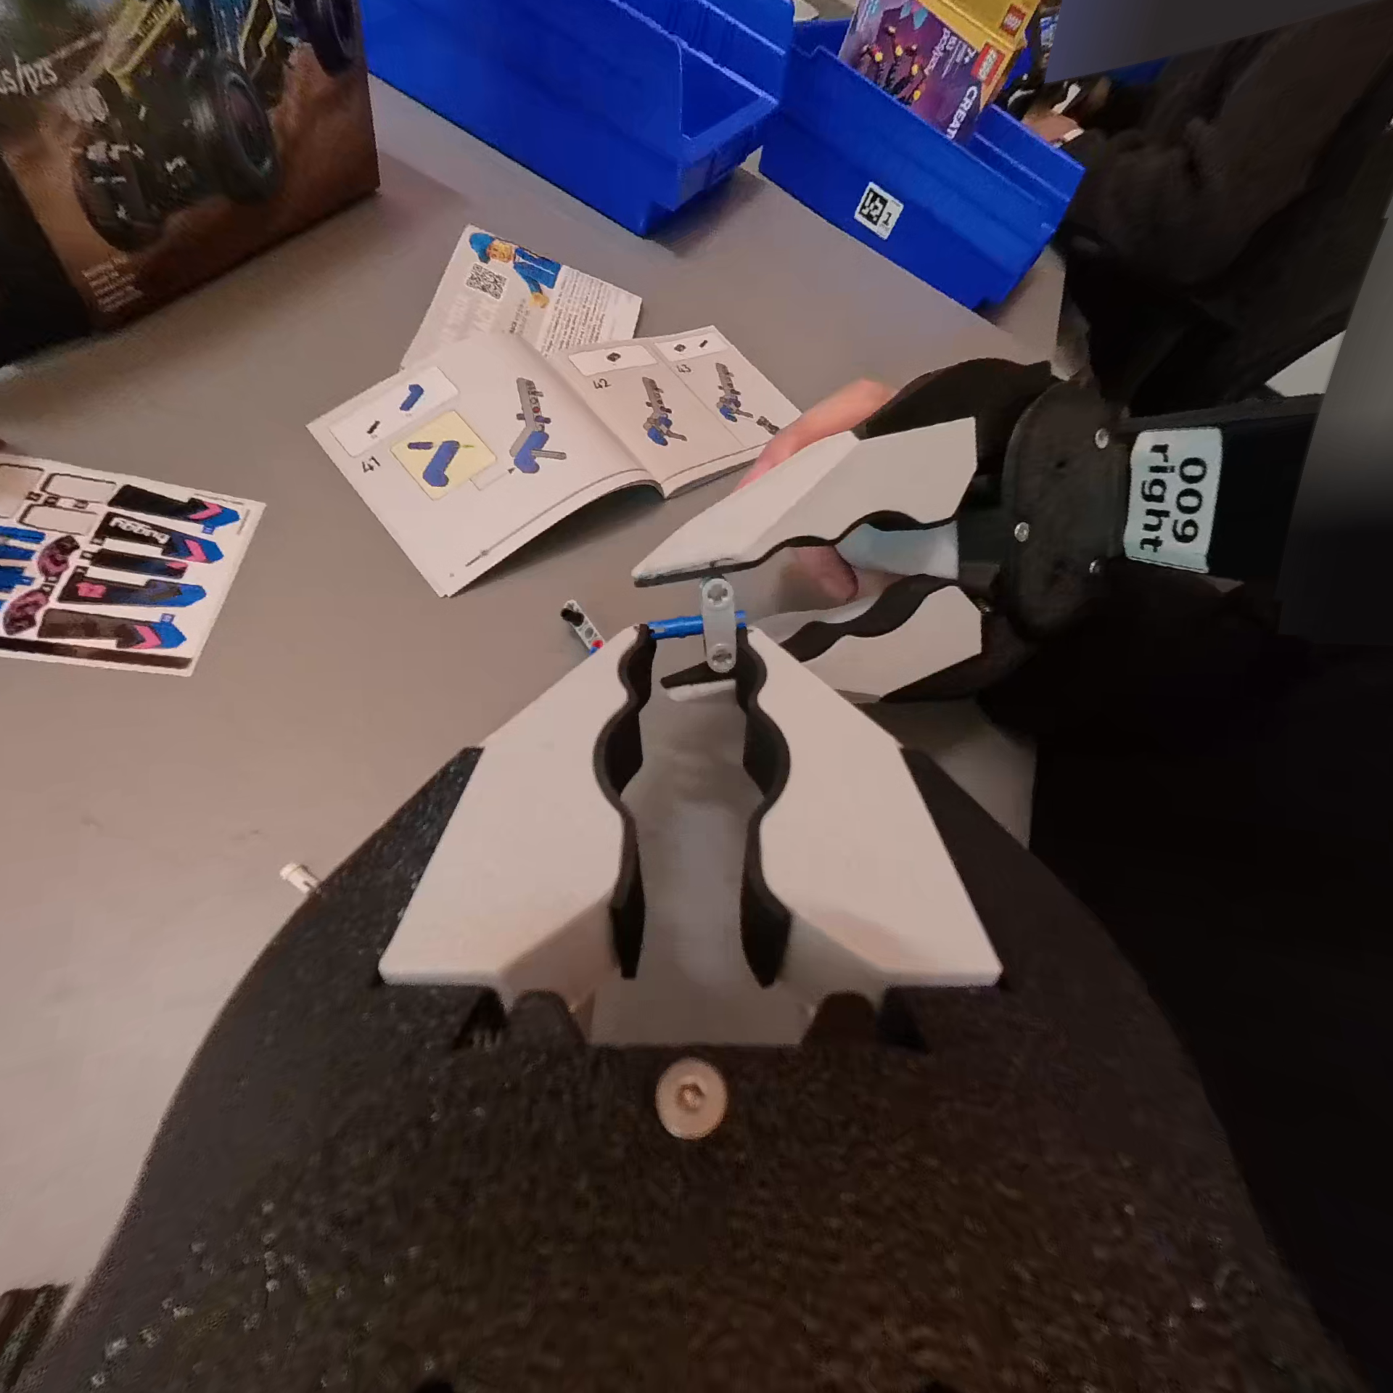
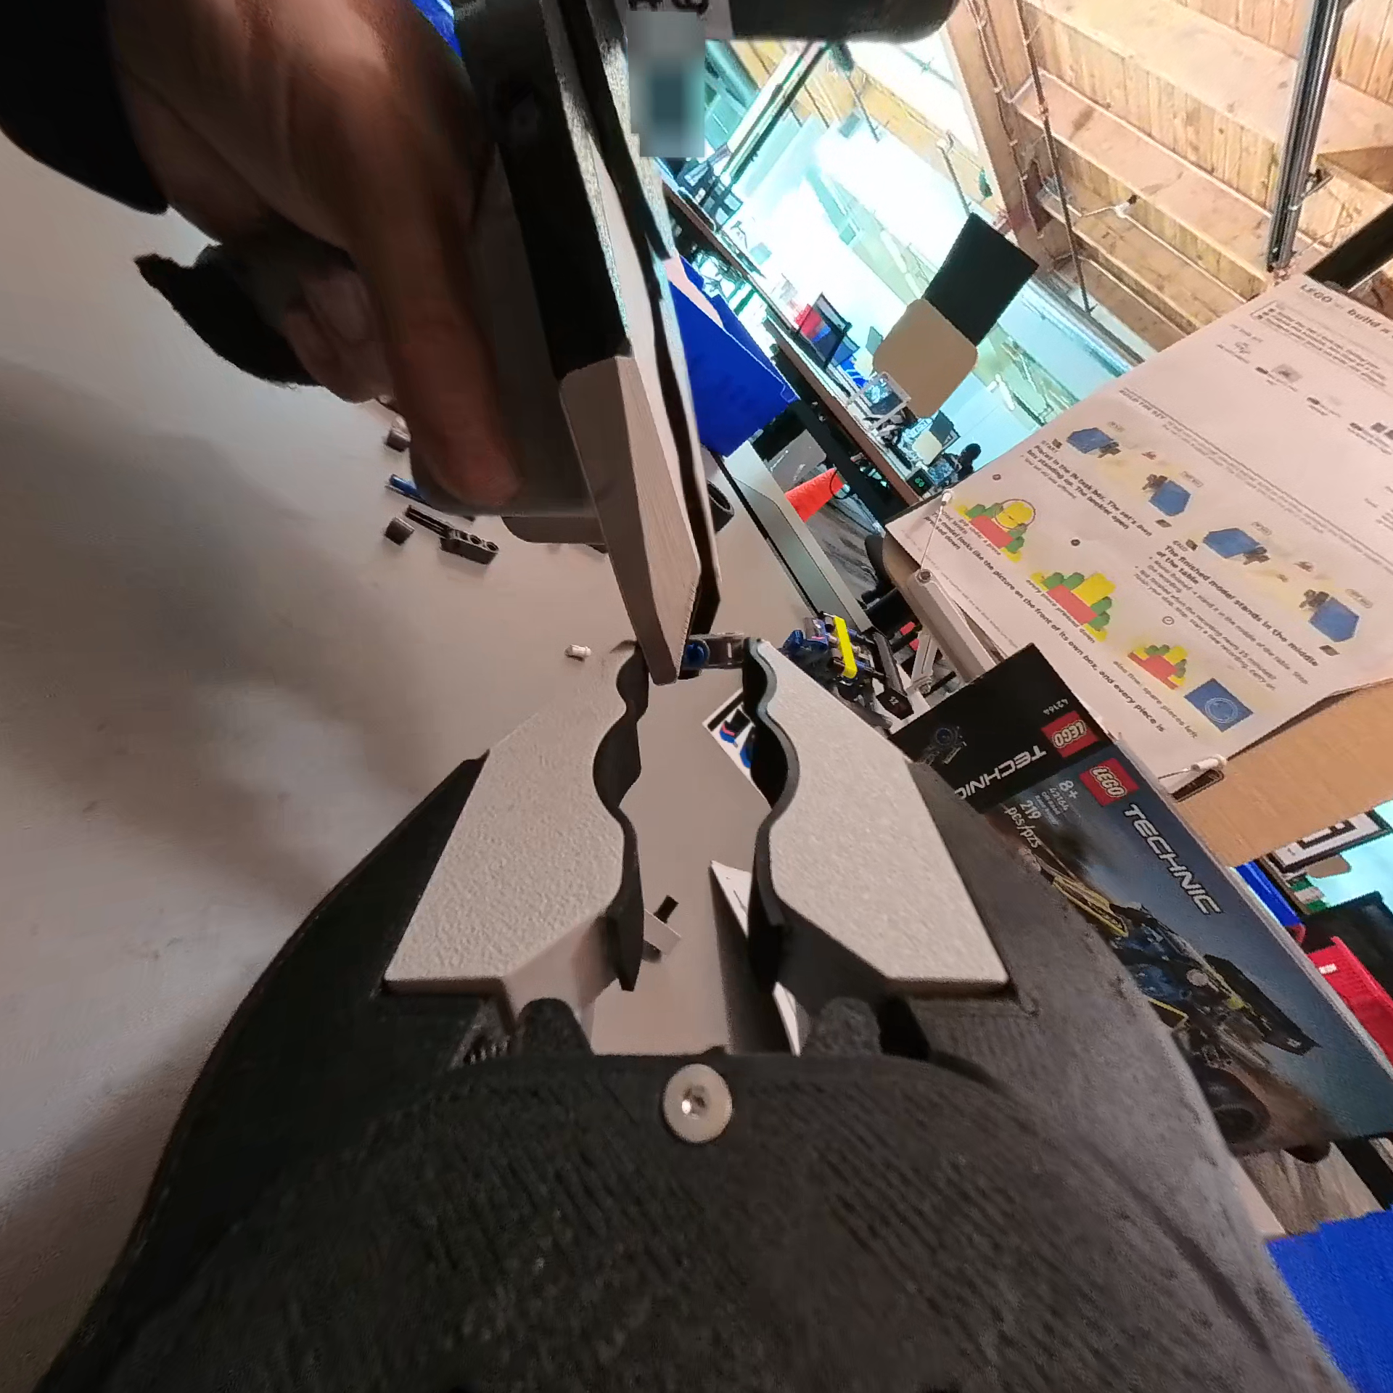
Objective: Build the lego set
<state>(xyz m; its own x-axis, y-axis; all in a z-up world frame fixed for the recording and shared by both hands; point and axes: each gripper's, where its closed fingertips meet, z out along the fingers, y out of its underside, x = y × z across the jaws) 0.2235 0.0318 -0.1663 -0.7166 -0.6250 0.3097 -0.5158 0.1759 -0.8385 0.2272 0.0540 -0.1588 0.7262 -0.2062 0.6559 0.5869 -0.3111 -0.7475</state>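
My left gripper [image 1: 693, 637] is shut on a short blue axle [image 1: 682, 626] held crosswise between its tips, above the grey table [image 1: 301, 754]. A small grey connector [image 1: 716, 622] sits on that axle and stands upright. My right gripper [image 1: 712, 626] comes in from the right and is shut on the connector from above and below. In the right wrist view my right gripper [image 2: 693, 654] holds the grey connector [image 2: 727, 650] and the blue axle [image 2: 697, 654] at its tips. One finger [image 2: 656, 528] of the left gripper reaches down onto them.
An open instruction booklet [image 1: 528, 452], a sticker sheet [image 1: 113, 558] and the set box [image 1: 181, 151] lie beyond. Blue bins [image 1: 904, 166] stand at the back. A small part [image 1: 580, 622], a white pin [image 1: 298, 878] and dark loose pieces [image 2: 452, 535] lie on the table. My left and right fingertips are right by each other. Both grippers' tips are roughly 12 cm from the white pin [image 1: 298, 878]. It turns up in the right wrist view [image 2: 580, 650] as well.
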